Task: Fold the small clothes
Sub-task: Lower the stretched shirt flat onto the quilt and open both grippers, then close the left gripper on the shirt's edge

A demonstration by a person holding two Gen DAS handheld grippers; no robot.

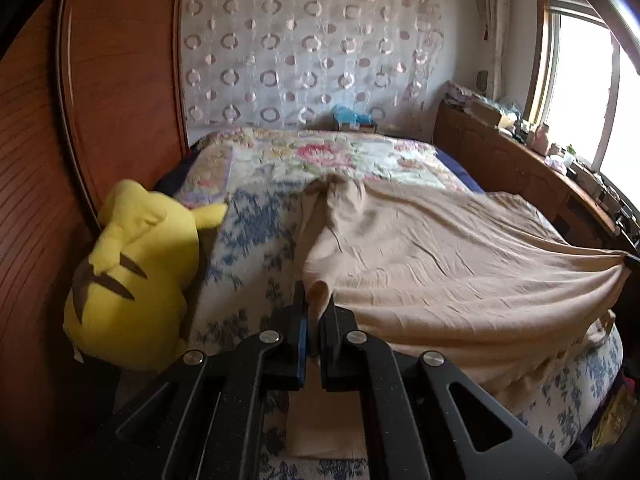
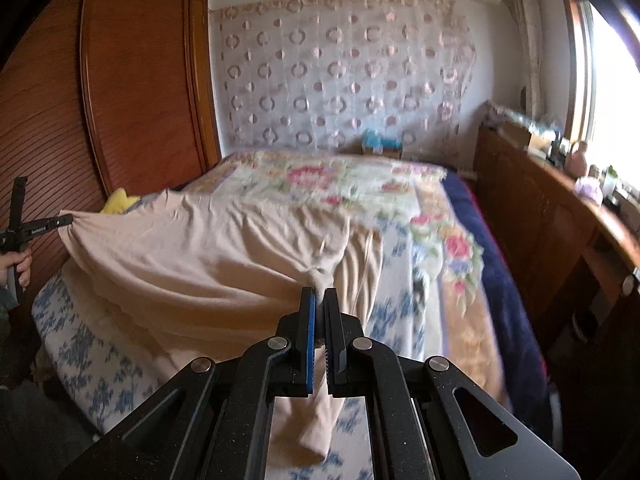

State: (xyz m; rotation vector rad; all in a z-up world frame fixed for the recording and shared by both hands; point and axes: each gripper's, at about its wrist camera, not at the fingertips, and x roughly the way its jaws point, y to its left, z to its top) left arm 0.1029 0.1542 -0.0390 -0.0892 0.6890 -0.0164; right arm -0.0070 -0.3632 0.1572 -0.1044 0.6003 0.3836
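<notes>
A beige garment lies spread over the bed, stretched between both grippers. My left gripper is shut on a bunched corner of it at the near left of the bed. My right gripper is shut on the other near corner, a small knot of beige garment sticking out past its pads. In the right wrist view the left gripper shows at the far left edge, pinching the cloth. In the left wrist view the right gripper is a dark tip at the right edge. The cloth's far part rests on the quilt.
The bed carries a floral quilt and a blue-flowered sheet. A yellow plush toy leans on the wooden wardrobe at left. A cluttered wooden cabinet runs along the right under the window. A blue item sits at the bed's head.
</notes>
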